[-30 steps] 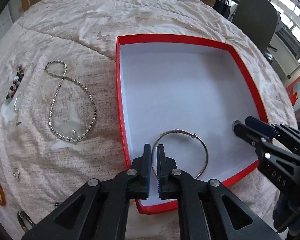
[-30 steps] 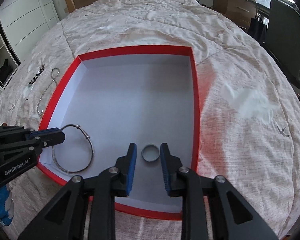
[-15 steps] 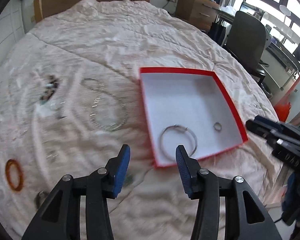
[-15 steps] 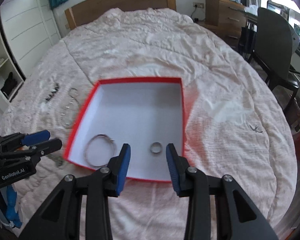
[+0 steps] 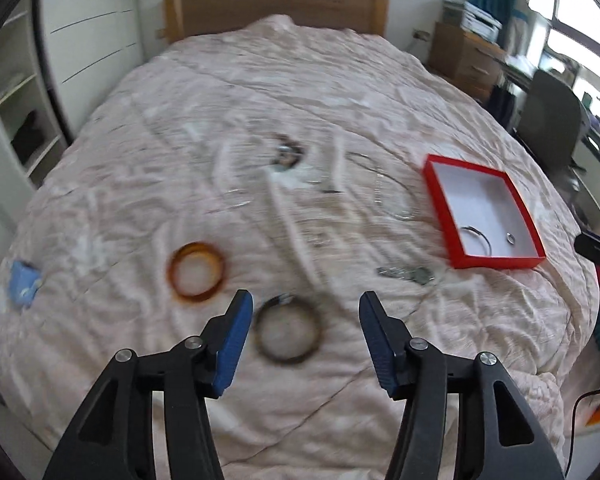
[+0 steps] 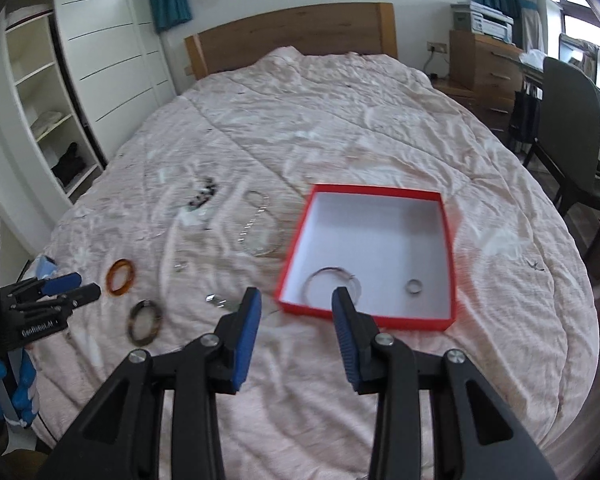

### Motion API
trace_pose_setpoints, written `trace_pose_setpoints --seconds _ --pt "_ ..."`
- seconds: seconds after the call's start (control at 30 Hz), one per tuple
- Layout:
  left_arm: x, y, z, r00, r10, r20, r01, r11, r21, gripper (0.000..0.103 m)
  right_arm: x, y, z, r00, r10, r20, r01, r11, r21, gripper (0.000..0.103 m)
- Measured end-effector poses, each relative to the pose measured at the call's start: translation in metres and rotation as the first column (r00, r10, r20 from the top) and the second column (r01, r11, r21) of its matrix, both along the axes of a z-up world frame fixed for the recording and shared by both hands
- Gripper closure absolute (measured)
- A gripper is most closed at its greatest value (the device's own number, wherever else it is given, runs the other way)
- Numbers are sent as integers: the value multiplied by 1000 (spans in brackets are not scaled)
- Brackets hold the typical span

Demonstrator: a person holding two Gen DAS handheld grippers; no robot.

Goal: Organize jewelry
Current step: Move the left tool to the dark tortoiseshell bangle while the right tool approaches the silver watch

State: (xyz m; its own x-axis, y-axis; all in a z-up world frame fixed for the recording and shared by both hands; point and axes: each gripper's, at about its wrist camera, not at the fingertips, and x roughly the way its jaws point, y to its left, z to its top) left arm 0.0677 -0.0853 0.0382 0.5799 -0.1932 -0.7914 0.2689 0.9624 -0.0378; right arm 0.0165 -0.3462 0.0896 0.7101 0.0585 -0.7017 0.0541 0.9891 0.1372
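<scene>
Pale pink quilted bedding (image 6: 340, 128) covers a bed with a wooden headboard (image 6: 292, 36), flanked by white shelving (image 6: 40, 92) on one side and a wooden dresser (image 6: 484, 64) and dark chair (image 6: 572, 120) on the other. One red box (image 6: 451, 264) with a white interior sits on the quilt, and two pieces lie inside it: a thin silver bangle (image 6: 332, 283) near its front left corner and a small silver ring (image 6: 415, 287) to the right of it, the two well apart. Outside the box, the loose jewelry is spread across the quilt to its left: one amber bangle (image 5: 196, 272), one dark tortoiseshell bangle (image 5: 288, 334), one sparkling chain necklace (image 6: 260, 228) just beside the box's left wall, one cluster of dark beads (image 6: 202, 196) farther back, and one small silvery piece (image 6: 216, 300) near the box's front corner; motion blur hides finer detail. A light blue object (image 5: 23, 288) lies at the quilt's left edge. The left gripper (image 5: 306, 334) hovers above the quilt with its jaws wide apart and holding nothing, the tortoiseshell bangle showing between its blue pads (image 5: 232, 344). The right gripper (image 6: 296, 338) also has its jaws spread and empty, held in front of the box's near left corner and above the bedding.
</scene>
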Motion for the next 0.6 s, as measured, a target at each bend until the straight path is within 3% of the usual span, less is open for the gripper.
trace_pose_setpoints --seconds 0.33,0.6 --pt "-38 82 11 994 107 35 -106 994 -40 48 -37 52 22 998 58 35 -57 998 -20 68" --pt "-33 83 -11 993 117 -2 -117 993 -19 48 -24 69 0 993 114 -13 -114 993 -14 68"
